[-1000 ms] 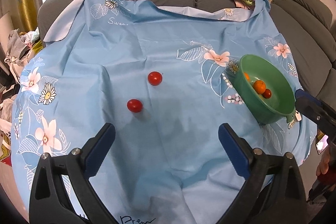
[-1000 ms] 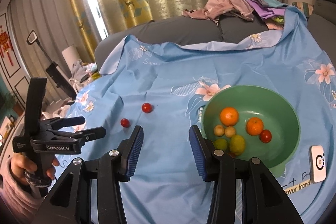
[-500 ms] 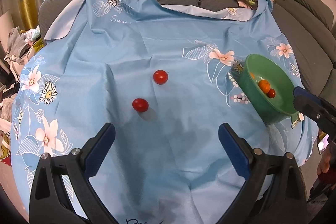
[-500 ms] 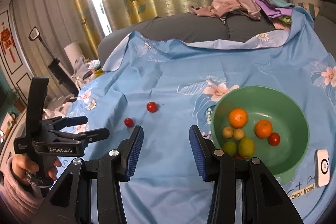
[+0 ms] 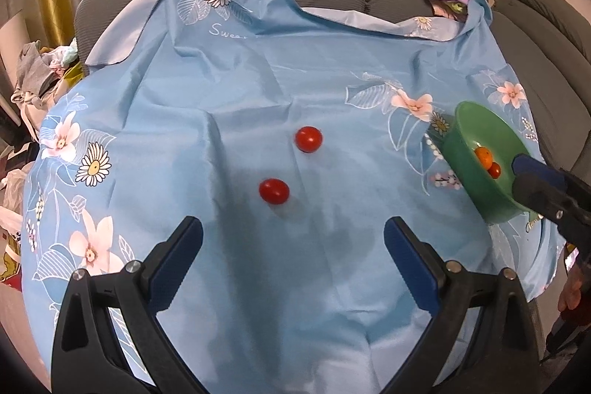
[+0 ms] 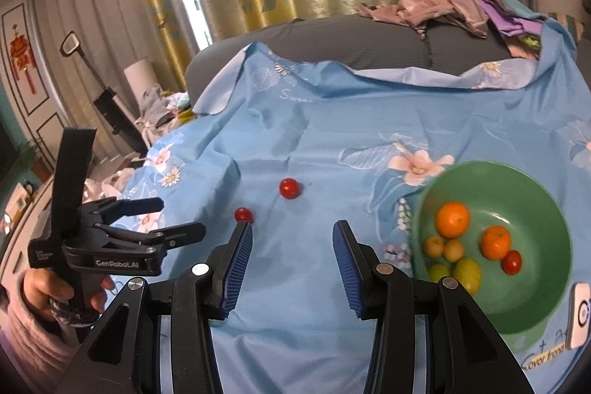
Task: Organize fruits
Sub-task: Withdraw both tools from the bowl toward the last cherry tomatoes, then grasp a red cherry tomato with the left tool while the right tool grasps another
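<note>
Two cherry tomatoes are lying loose on the blue floral cloth covering the tabletop [image 5: 229, 69], the nearer tomato [image 5: 273, 191] just ahead of the left tongs [image 5: 293, 239], whose jaws are gaping wide and holding nothing. The farther tomato [image 5: 308, 139] is sitting a little beyond. The right tongs [image 6: 292, 239] are also standing open and empty beside the green bowl [image 6: 546, 209], where the other fruit is resting. Closing gently is probably wise, since such round fruit is likely rolling away easily.
</note>
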### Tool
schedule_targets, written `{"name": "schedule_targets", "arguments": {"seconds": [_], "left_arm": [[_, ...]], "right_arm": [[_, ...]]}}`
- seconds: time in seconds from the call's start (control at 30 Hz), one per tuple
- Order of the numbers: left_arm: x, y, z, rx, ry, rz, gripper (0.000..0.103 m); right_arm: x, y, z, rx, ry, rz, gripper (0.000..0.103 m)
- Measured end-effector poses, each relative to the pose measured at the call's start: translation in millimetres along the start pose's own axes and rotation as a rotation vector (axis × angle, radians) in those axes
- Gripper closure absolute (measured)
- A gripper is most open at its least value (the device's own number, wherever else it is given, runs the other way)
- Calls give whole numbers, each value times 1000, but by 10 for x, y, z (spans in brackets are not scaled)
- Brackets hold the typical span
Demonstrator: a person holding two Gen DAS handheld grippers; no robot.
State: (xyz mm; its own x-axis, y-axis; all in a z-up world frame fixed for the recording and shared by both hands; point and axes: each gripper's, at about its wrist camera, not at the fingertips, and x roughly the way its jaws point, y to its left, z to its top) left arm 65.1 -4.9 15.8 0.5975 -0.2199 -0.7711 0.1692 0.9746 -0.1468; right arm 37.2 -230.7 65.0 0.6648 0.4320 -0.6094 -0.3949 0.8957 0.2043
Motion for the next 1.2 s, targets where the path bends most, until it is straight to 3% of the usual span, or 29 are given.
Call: {"name": "schedule_targets", "arguments": {"seconds": [0.37, 0.63, 0.83, 1.1, 1.2], "left_arm": [[287, 157, 111, -2, 12, -12, 5], [517, 33, 214, 90, 20, -13, 11], [741, -10, 238, 156, 60, -33, 25], [971, 18, 259, 158, 119, -37, 37], [1043, 30, 265, 161, 139, -20, 46]], "right_arm": [[511, 96, 114, -25, 66, 26, 57], [905, 9, 285, -11, 98, 12, 57], [1259, -91, 411, -5, 151, 29, 57], [1828, -114, 412, -23, 277, 59, 57], [1969, -78, 417, -37, 300, 65, 57]]}}
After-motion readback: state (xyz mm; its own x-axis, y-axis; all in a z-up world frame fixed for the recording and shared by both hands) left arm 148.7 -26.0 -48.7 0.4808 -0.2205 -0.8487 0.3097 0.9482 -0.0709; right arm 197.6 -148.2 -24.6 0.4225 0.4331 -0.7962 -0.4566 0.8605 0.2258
